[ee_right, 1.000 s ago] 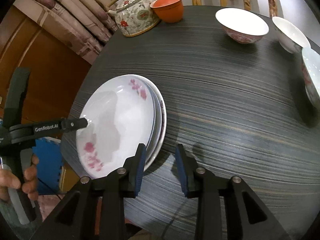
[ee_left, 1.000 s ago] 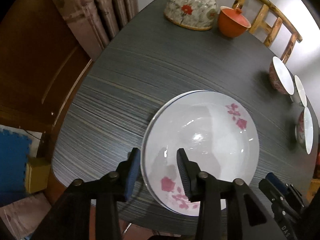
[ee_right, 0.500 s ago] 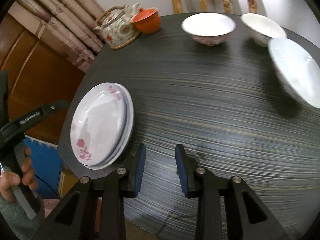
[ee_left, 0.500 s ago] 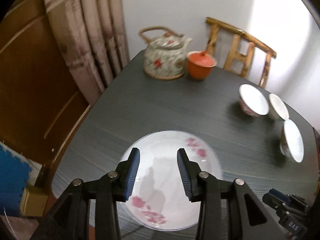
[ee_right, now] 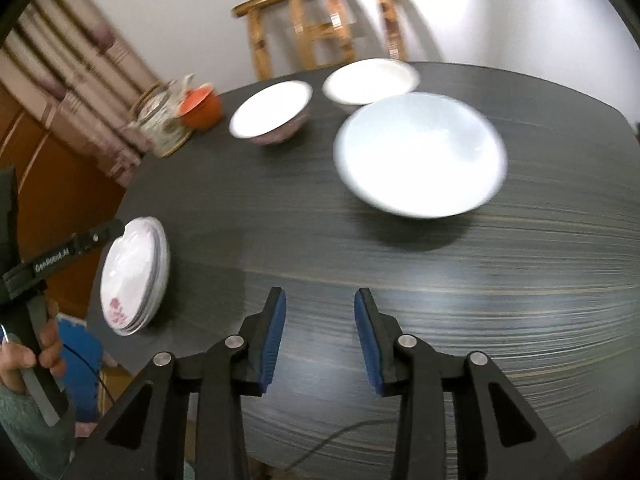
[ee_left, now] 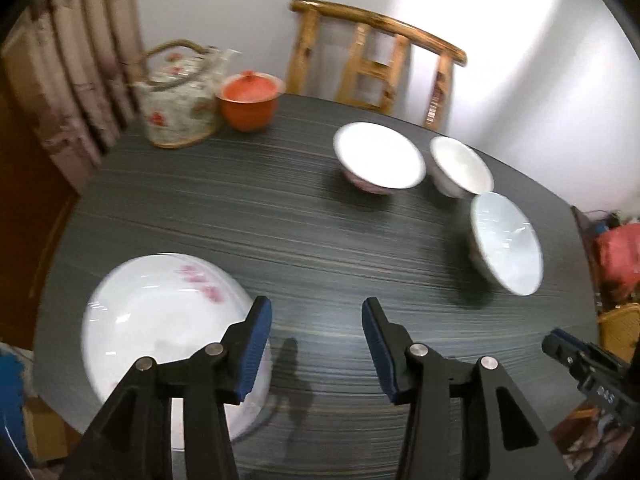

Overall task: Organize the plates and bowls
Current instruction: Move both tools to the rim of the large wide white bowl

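A stack of white plates with pink flowers (ee_left: 160,320) lies at the table's near left edge; it also shows in the right wrist view (ee_right: 134,276). Three bowls stand on the right side: a pink-patterned bowl (ee_left: 378,158) (ee_right: 272,114), a small white bowl (ee_left: 460,170) (ee_right: 370,82), and a pale blue bowl (ee_left: 504,248) (ee_right: 420,154). My left gripper (ee_left: 316,350) is open and empty, just right of the plates. My right gripper (ee_right: 320,334) is open and empty above bare table, short of the pale blue bowl.
A floral teapot (ee_left: 180,100) and an orange lidded cup (ee_left: 250,98) stand at the far left of the dark round table (ee_left: 280,216). A wooden chair (ee_left: 372,60) stands behind it. Curtains hang at the left. A red bag (ee_left: 618,256) lies right of the table.
Both grippers have lifted and swung right, away from the plates toward the bowls. The plate stack has stayed in place. Both stay open.
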`<act>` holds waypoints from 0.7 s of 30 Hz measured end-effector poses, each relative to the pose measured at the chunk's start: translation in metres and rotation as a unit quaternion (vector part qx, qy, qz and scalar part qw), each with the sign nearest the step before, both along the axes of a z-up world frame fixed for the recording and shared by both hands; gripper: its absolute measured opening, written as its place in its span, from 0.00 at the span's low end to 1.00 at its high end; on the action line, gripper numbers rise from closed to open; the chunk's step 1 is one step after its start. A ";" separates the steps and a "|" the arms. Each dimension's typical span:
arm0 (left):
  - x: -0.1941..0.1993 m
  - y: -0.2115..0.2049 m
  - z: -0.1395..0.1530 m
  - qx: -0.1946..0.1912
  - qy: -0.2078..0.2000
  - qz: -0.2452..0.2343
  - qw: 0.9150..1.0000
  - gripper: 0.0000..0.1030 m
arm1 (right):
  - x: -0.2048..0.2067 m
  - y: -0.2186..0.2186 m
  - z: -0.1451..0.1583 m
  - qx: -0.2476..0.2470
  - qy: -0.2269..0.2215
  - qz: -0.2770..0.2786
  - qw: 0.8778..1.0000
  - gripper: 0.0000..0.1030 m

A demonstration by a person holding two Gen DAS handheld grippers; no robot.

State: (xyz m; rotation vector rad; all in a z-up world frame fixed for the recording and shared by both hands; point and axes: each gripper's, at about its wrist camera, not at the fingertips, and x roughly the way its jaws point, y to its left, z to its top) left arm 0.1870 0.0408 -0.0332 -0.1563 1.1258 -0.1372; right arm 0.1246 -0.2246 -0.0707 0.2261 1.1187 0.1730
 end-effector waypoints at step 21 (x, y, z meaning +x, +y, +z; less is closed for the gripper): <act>0.090 -0.135 -0.032 -0.116 0.084 -0.053 0.988 0.47 | 0.088 -0.123 -0.026 0.025 0.026 -0.083 0.996 0.34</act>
